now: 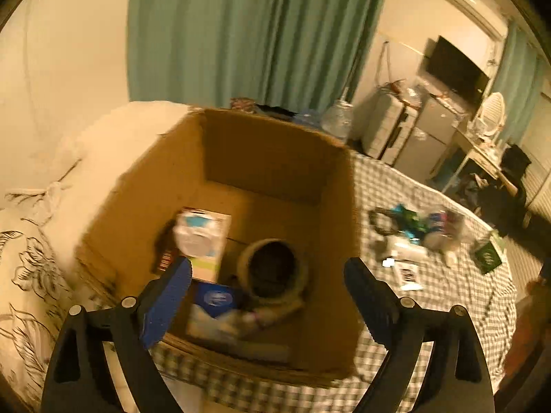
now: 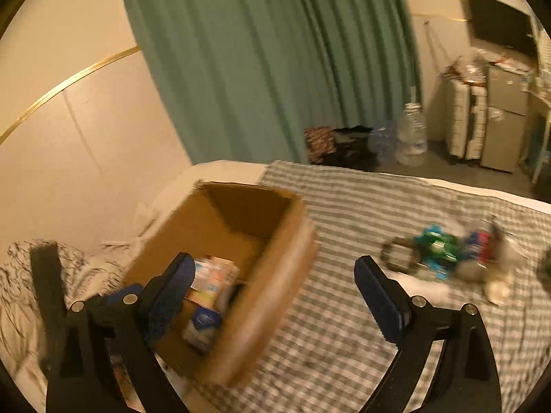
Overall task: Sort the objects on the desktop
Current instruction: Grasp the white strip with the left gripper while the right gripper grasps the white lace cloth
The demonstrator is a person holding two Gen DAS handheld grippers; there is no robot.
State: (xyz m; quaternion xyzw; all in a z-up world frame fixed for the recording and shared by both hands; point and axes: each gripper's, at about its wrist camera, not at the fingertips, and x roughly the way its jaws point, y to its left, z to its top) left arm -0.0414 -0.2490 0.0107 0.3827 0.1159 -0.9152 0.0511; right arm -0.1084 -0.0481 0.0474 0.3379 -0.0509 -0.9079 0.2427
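An open cardboard box (image 1: 261,144) stands on a checked cloth (image 1: 447,303). Inside lie a white and blue carton (image 1: 203,241), a blue packet (image 1: 215,297) and a round grey cup-like thing (image 1: 272,268). My left gripper (image 1: 268,285) hangs open and empty above the box. In the right wrist view the box (image 2: 275,275) is at the lower left and my right gripper (image 2: 272,285) is open and empty over its right wall. A pile of loose items (image 2: 444,251) lies on the cloth to the right; it also shows in the left wrist view (image 1: 413,227).
A dark green booklet (image 1: 487,258) lies near the cloth's right edge. White bedding with a black flower print (image 1: 31,275) is left of the box. Water bottles (image 2: 409,137), a suitcase (image 2: 465,120) and a green curtain (image 2: 275,62) stand beyond the bed.
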